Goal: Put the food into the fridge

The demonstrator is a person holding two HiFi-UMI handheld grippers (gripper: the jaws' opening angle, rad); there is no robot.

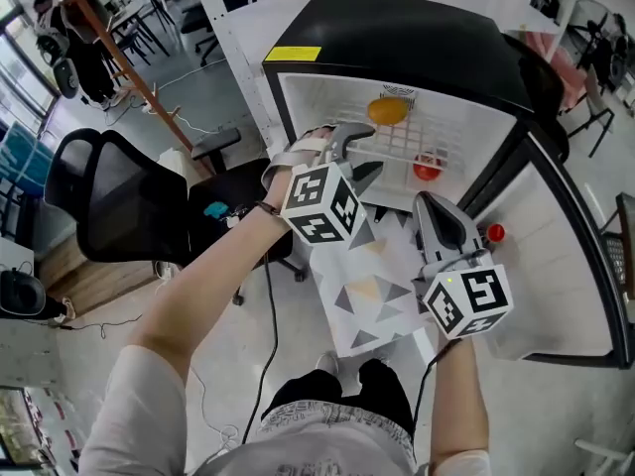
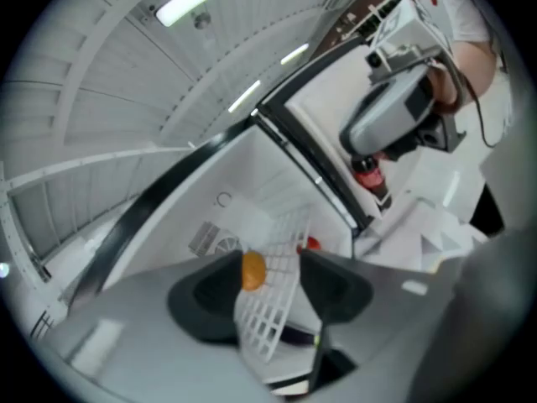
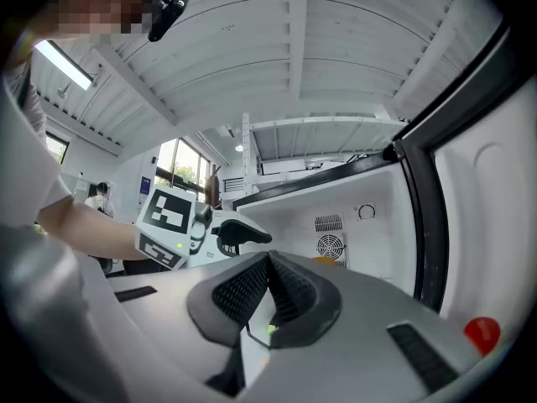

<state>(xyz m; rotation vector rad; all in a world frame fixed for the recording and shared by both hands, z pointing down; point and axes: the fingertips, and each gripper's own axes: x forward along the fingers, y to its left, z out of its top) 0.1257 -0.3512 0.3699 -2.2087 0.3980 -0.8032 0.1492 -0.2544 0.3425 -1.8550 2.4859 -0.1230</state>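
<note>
Trouble is waiting, in my judgement, at the wire shelf (image 1: pixel 437 137). In the head view your left gripper (image 1: pixel 363 155) is hovering at the mouth of the fridge (image 1: pixel 397 28), just before the shelf where the orange (image 1: pixel 387 110) is lying, and a red fruit (image 1: pixel 427 170) is also sitting inside. If you are swinging a jaw against the wires, the round orange is probably going to roll off (I am seeing nothing there to stop it). Your right gripper (image 1: pixel 435 206) is hanging near the open door (image 1: pixel 556 266), so a careless move of that arm is risking a push on the door.

In the left gripper view the jaws are standing apart and are pinching nothing. The orange (image 2: pixel 253 271) is showing between them, but it is lying farther back on the shelf, not touching the pads.

In the right gripper view the jaws are pressing together at the tips, holding nothing, and they are pointing toward the inside of the fridge.
</note>
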